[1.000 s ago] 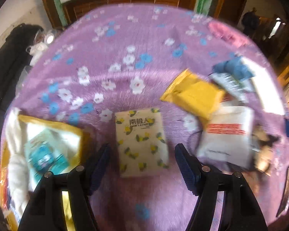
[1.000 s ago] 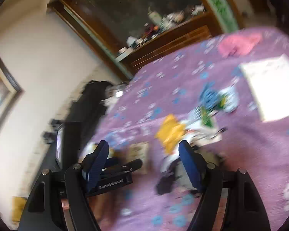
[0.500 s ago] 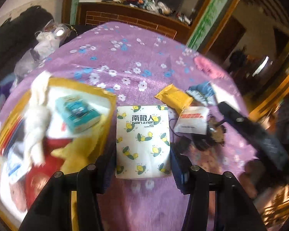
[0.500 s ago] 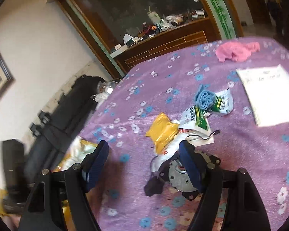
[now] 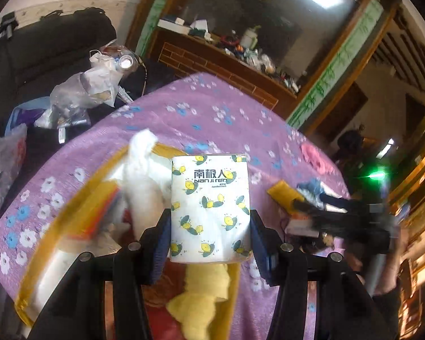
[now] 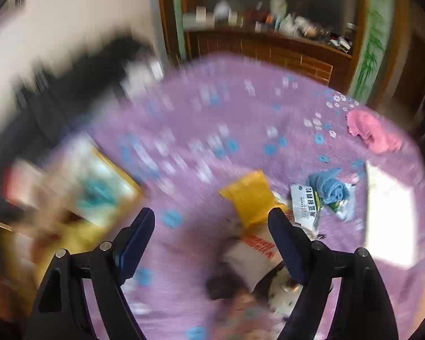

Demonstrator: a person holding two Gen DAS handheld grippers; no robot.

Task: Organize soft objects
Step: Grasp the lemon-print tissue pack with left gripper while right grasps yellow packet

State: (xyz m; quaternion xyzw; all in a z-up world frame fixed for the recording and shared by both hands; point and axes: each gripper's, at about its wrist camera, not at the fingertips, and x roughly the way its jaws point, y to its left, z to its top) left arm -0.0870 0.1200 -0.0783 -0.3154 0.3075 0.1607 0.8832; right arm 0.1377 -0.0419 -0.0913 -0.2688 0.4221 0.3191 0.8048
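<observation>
My left gripper is shut on a white tissue pack printed with lemons, holding it in the air above a yellow-rimmed box that holds white and yellow soft things. The right gripper hangs over the purple flowered bedspread with its jaws opening and nothing between them. Just beyond its right finger lie a yellow pouch and a white packet with red print. A blue cloth and a pink cloth lie further right. The right gripper also shows as a dark blur in the left wrist view.
A white sheet lies at the bedspread's right edge. A dark wooden shelf full of clutter stands behind the bed. Plastic bags sit on dark furniture at the left. A printed sachet lies beside the blue cloth.
The left gripper closed on the tissue pack, lifted it off the bedspread and carried it left over the box. The right gripper swung and rolled toward the pile of packets, jaws widening.
</observation>
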